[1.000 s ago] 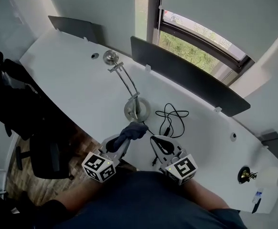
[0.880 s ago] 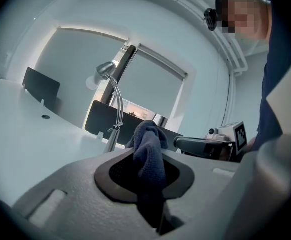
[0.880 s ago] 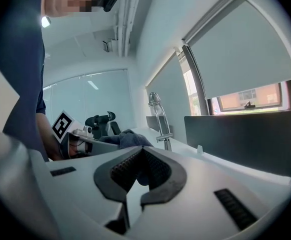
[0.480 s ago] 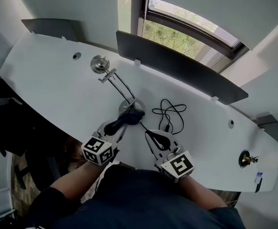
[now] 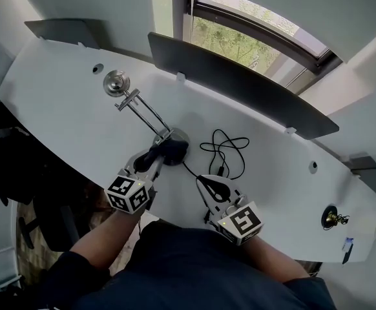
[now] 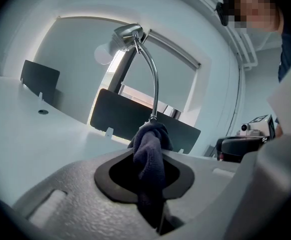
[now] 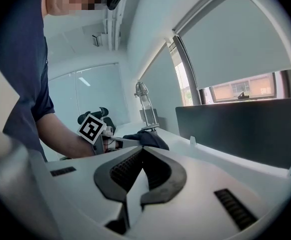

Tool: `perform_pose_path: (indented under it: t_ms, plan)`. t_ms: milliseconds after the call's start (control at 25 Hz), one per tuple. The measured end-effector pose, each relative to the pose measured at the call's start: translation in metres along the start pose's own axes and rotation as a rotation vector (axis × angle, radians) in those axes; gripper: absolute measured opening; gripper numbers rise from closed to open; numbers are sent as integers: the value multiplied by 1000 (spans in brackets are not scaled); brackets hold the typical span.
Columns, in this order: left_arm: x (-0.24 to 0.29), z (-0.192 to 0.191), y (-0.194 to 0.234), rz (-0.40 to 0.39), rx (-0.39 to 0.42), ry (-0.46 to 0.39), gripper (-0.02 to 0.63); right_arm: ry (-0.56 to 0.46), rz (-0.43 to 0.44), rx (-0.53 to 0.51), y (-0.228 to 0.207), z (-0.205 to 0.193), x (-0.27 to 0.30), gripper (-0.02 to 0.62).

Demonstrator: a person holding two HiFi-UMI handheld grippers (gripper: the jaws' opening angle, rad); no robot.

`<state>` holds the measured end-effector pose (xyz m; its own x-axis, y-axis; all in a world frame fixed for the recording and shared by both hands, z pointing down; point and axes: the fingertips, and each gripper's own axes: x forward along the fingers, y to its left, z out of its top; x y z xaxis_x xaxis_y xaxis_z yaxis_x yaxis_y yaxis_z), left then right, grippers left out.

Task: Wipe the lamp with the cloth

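Note:
A chrome desk lamp stands on the white desk (image 5: pixel 78 121), its head (image 5: pixel 117 82) at the left and a thin arm running down to the round base (image 5: pixel 180 139). My left gripper (image 5: pixel 153 161) is shut on a dark blue cloth (image 5: pixel 164 151), which rests against the near left side of the base. In the left gripper view the cloth (image 6: pixel 150 154) bunches between the jaws, with the lamp arm (image 6: pixel 156 81) rising just behind it. My right gripper (image 5: pixel 216 187) hovers shut and empty to the right, near the desk's front edge.
A coiled black cable (image 5: pixel 225 151) lies right of the lamp base, running from it. Dark divider panels (image 5: pixel 240 89) line the desk's far edge below the window. A small brass object (image 5: pixel 333 217) sits far right. A black office chair (image 5: pixel 7 166) stands at the left.
My left gripper has carried the cloth forward from short of the lamp until it lies against the base. The right gripper has stayed where it was.

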<state>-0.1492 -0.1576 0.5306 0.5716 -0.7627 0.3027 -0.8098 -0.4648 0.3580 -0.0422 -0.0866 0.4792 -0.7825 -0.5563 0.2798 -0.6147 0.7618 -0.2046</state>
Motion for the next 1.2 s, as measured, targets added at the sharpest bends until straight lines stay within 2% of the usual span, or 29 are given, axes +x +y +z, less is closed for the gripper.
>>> perform_pose_path:
  t_ms: [400, 680, 1200]
  plan:
    - [1, 0, 15, 93, 34, 4, 60, 1, 28, 9, -16, -5, -10, 9]
    - [8, -15, 33, 132, 8, 23, 58, 21, 23, 24, -22, -13, -13, 9]
    - [34, -63, 72, 148, 5, 147, 58, 47, 0, 34, -24, -20, -7, 9]
